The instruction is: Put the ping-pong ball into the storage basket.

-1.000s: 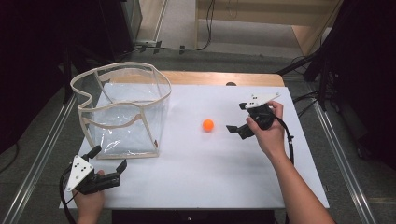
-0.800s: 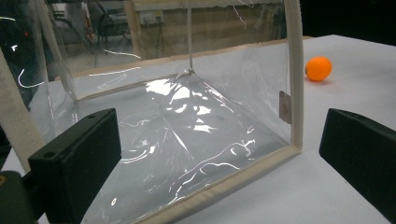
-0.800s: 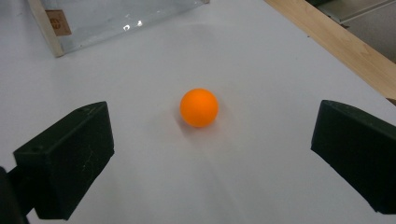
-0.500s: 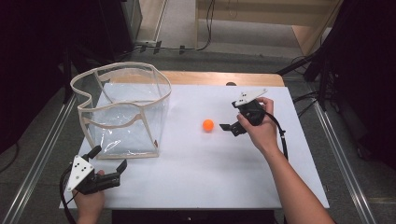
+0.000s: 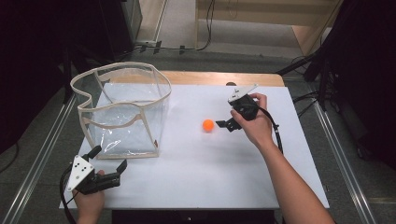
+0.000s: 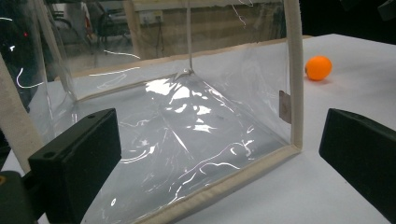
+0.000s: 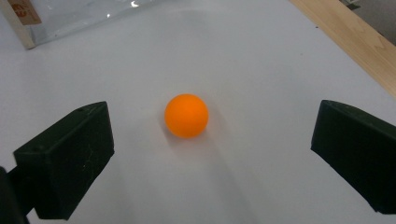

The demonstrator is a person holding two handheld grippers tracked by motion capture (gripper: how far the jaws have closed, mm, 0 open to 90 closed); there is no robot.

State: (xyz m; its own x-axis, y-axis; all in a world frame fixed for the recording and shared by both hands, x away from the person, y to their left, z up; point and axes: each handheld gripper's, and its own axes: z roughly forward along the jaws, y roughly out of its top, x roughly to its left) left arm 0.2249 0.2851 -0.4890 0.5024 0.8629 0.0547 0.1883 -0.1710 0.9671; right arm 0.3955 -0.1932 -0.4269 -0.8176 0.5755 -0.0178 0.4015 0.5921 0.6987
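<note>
Overhead light flooding white table (image 5: 196, 172), surface glowing evenly; surroundings sinking into near-black at frame sides. Glare streaking across clear bag (image 6: 187, 116) just ahead of left gripper (image 6: 219, 154), white highlights breaking up on creased plastic. Orange ball (image 7: 186, 115) sitting sharp between jaws of right gripper (image 7: 210, 158), casting soft faint shadow toward gripper. Jaw blocks looming large, slightly soft at lower corners. High view grainy, mildly soft throughout.
</note>
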